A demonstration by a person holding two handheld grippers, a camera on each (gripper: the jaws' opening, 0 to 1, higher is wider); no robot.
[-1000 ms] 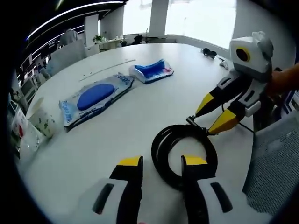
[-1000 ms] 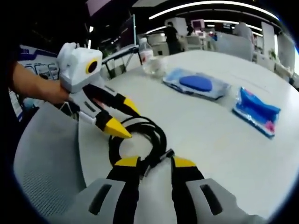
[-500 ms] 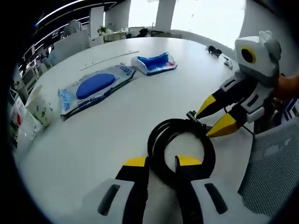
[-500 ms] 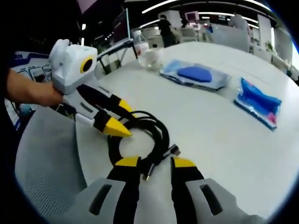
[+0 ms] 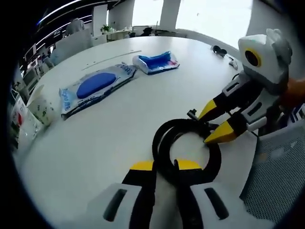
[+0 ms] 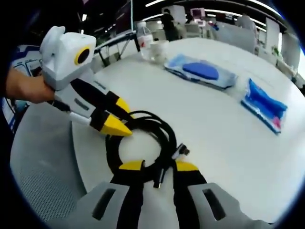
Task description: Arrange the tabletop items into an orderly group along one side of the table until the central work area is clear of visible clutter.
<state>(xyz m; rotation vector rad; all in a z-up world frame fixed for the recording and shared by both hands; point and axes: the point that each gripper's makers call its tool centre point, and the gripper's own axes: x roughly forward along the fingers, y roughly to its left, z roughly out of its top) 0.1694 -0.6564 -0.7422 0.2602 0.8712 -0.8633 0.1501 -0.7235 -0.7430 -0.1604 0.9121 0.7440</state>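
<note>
Both tongs' tips sit at coiled black cable (image 5: 187,145).

Both views are bright. Daylight from windows (image 5: 209,16) blows out white beyond the bench's far edge. Ceiling strip lights (image 6: 214,2) glare overhead. Fisheye bending curves the bench (image 5: 95,138) edges; distant background is soft.

1. One coiled black cable (image 5: 187,148) was counted on the surface (image 5: 109,138).
2. Two blue packets were counted: a larger (image 5: 95,87) and a smaller (image 5: 156,62).
3. One paper cup (image 5: 42,110) was counted.
</note>
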